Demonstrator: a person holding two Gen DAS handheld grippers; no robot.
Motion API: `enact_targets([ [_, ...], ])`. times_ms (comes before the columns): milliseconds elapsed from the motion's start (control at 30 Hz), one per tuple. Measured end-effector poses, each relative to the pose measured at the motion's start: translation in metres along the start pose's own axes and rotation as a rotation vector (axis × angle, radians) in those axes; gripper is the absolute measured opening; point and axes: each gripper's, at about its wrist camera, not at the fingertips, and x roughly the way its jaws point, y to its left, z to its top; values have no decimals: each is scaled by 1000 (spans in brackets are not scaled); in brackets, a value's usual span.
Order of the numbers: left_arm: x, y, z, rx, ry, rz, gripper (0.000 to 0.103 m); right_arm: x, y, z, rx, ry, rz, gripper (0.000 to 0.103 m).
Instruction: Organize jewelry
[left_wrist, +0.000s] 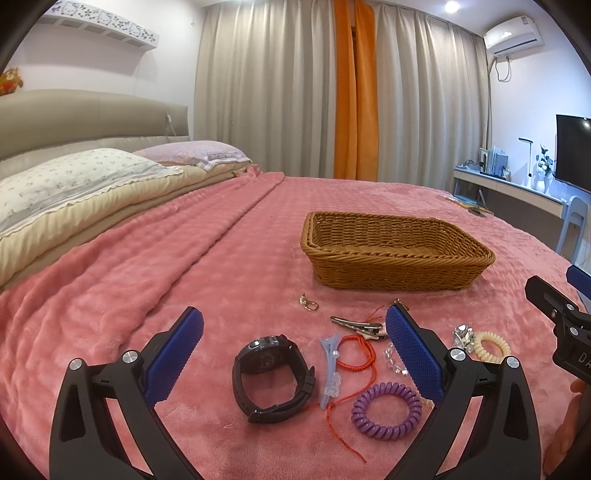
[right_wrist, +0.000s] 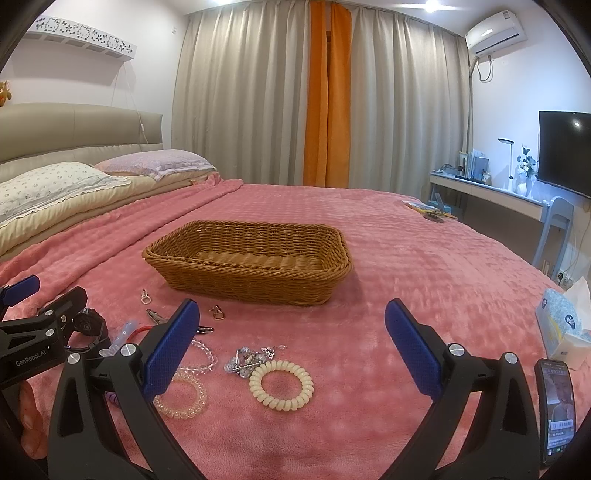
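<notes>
A brown wicker basket (left_wrist: 397, 251) (right_wrist: 251, 258) stands empty on the pink bedspread. In front of it lie a black watch (left_wrist: 271, 376), a purple coil hair tie (left_wrist: 386, 410), a red cord bracelet (left_wrist: 356, 358), a pale blue clip (left_wrist: 330, 369), a metal clip (left_wrist: 360, 326), a cream coil hair tie (right_wrist: 281, 384) (left_wrist: 491, 345), a clear coil tie (right_wrist: 181, 400), a crystal piece (right_wrist: 245, 360) and small gold clasps (right_wrist: 218, 312). My left gripper (left_wrist: 293, 332) is open over the watch. My right gripper (right_wrist: 291, 323) is open above the cream tie.
Pillows (left_wrist: 74, 181) and a headboard are at the far left. A phone (right_wrist: 557, 410) and a tissue pack (right_wrist: 565, 321) lie at the bed's right edge. A desk (right_wrist: 491, 192) with a TV stands beyond the bed. Books (right_wrist: 428, 210) lie far right on the bedspread.
</notes>
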Motion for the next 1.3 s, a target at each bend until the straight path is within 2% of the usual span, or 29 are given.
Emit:
enact_targets([
  [533,0,0,0,-1,1,-3,96,1,1,-2,1,4,3,95],
  [633,-1,6,1,-27,7,-30,96,5,-3,-2,15,19,6,95],
  [767,-6,37,10,-85,68,-77,96,8,-13,0,52,36,19,95],
  [833,-9,60,20,-128,102,-66,96,11,-19,1,74,62,24,94],
  [967,-9,100,29,-194,179,-93,95,21,-31,5,119,136,65,85],
  [1133,14,104,23,-177,319,-116,95,32,-40,8,121,244,104,72],
  [1200,25,99,19,-181,367,-155,84,35,-47,10,131,277,114,68],
  [1300,37,90,11,-186,413,-193,80,43,-62,14,135,342,127,59],
])
